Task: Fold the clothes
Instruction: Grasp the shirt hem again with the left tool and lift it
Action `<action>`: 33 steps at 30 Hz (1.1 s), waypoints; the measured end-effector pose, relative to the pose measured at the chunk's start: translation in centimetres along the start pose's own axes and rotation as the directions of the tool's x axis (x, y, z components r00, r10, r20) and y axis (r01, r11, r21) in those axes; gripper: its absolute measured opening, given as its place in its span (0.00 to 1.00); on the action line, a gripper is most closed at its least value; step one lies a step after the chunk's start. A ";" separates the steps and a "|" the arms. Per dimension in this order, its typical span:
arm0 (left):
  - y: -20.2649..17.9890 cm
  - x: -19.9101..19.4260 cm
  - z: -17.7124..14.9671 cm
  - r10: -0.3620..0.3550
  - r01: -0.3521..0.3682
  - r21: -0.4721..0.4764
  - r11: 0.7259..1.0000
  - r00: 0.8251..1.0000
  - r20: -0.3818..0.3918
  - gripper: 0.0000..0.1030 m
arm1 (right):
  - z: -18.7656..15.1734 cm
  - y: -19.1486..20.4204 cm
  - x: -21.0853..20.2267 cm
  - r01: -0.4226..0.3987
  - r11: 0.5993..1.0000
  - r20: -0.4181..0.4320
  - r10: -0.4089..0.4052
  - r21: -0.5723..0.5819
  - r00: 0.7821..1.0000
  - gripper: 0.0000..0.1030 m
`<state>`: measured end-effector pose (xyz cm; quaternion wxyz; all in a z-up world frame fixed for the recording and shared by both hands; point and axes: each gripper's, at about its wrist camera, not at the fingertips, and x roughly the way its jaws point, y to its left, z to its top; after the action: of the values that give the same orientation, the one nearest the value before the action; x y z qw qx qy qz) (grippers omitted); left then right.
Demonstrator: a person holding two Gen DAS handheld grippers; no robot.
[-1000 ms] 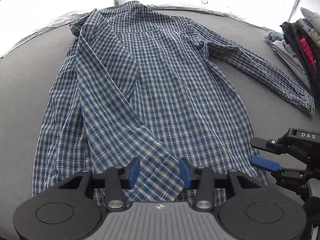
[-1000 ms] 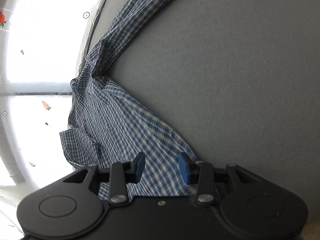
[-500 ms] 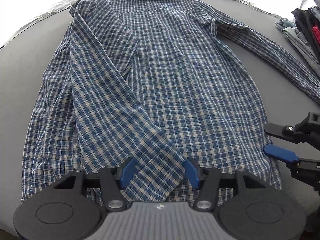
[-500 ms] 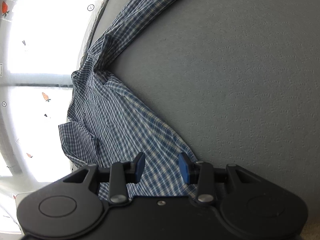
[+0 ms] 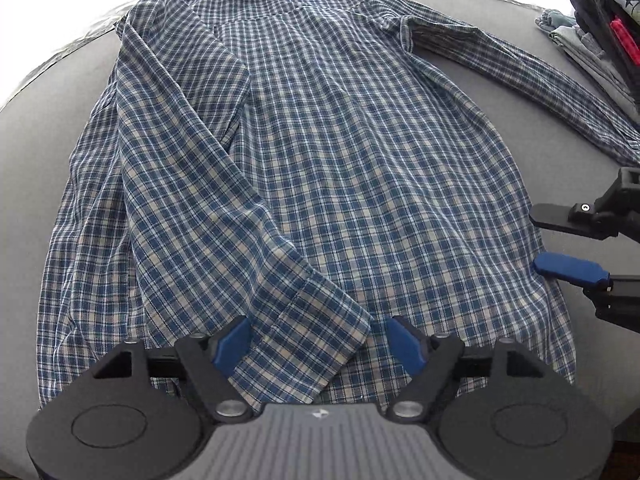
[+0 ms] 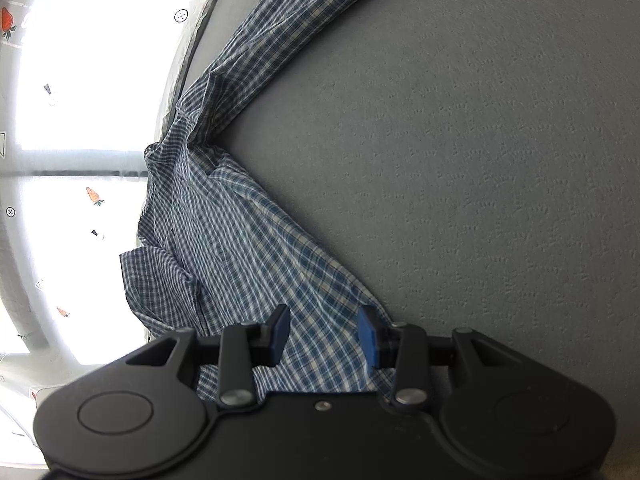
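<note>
Left tongs [image 5: 318, 340], jaws wide apart and gripping nothing, straddle the cuff [image 5: 320, 328] of a folded-in sleeve on the blue-and-white checked cotton shirt [image 5: 340, 168], spread flat ahead on the grey textured table [image 6: 480, 160]. Right tongs [image 6: 323, 334], likewise parted and empty, hover over the hem at the shirt's side edge. The fabric looks light, limp and crease-prone; hems and cuffs offer the firmest hold. A stack of folded clothes [image 5: 600, 28] lies far right.
</note>
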<state>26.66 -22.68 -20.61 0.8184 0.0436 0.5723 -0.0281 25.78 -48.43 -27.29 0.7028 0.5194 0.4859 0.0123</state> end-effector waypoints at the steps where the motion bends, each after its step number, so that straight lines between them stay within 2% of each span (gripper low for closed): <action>1: 0.0 0.2 0.0 0.000 0.000 0.001 1.000 1.000 -0.001 0.74 | 0.1 0.3 -0.3 0.016 1.000 0.021 -0.016 -0.013 1.000 0.37; 4: 0.3 0.5 0.0 -0.005 0.005 -0.013 1.000 1.000 -0.005 0.74 | 1.1 1.3 -1.7 0.109 0.990 0.122 -0.098 -0.089 0.988 0.39; 6: 0.4 0.5 0.1 -0.007 0.006 -0.022 1.000 1.000 -0.003 0.74 | 1.9 1.5 -2.6 0.168 0.979 0.187 -0.144 -0.119 0.972 0.39; 8: 0.5 0.5 0.1 -0.007 0.007 -0.028 1.000 1.000 0.000 0.73 | 2.6 1.6 -3.3 0.254 0.954 0.245 -0.211 -0.160 0.946 0.39; 12: 0.6 0.5 0.2 -0.003 0.004 -0.035 0.999 1.000 0.009 0.70 | 2.9 2.3 -3.5 0.421 0.856 0.348 -0.313 -0.301 0.884 0.37; 17: 1.0 0.3 0.2 -0.001 0.002 -0.053 0.999 1.000 0.023 0.59 | 1.7 3.1 -2.6 0.525 0.730 0.407 -0.360 -0.438 0.840 0.40; 19: 1.1 0.1 0.0 -0.005 0.007 -0.051 0.999 0.999 0.035 0.53 | 1.3 3.5 -2.1 0.533 0.707 0.412 -0.360 -0.465 0.837 0.52; 21: 1.2 -0.1 -0.1 -0.008 0.011 -0.048 0.999 0.999 0.047 0.43 | 1.2 3.7 -1.7 0.534 0.696 0.413 -0.357 -0.481 0.838 0.57; 26: 2.4 -0.3 -0.2 -0.029 0.035 -0.101 0.994 0.998 0.059 0.15 | 1.1 3.7 -1.3 0.509 0.703 0.398 -0.338 -0.496 0.853 0.72; 28: 3.2 -0.4 -0.2 -0.052 0.060 -0.142 0.988 0.997 0.062 0.11 | 1.1 3.8 -1.2 0.503 0.707 0.393 -0.333 -0.498 0.857 0.78; 33: 5.5 -2.3 -0.7 -0.119 0.147 -0.240 0.960 0.985 0.127 0.07 | 0.8 3.9 -0.9 0.514 0.692 0.397 -0.342 -0.506 0.852 0.78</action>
<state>25.71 -17.14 -18.48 0.8442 -0.0994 0.5265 -0.0136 27.72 -47.67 -23.75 0.8718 0.1391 0.4640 -0.0730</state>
